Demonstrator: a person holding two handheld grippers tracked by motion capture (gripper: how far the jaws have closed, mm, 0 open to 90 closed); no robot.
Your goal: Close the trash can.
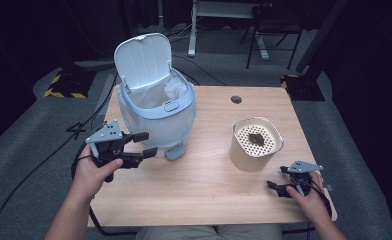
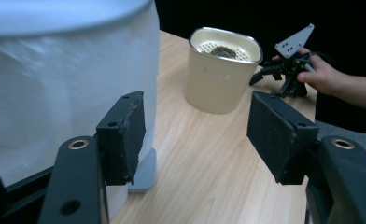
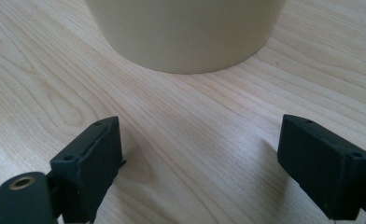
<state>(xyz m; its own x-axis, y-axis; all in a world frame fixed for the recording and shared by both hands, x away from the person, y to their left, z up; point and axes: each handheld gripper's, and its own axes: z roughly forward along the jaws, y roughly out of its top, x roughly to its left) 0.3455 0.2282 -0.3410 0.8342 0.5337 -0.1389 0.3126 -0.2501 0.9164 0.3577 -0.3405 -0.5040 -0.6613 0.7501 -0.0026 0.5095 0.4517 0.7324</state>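
A pale blue bin with a white liner stands at the table's back left, its lid tipped up and open. In the left gripper view the bin rises close on the left. My left gripper hovers beside the bin's front, open with nothing between its jaws. A cream container with a perforated top sits right of centre, a small dark piece lying on it. My right gripper rests low near the front right corner, open and empty, facing the container.
A grey foot pedal juts from the bin's base. The wooden table has a cable hole near its back edge. Black cables trail over the floor at the left. Desk legs stand beyond the table.
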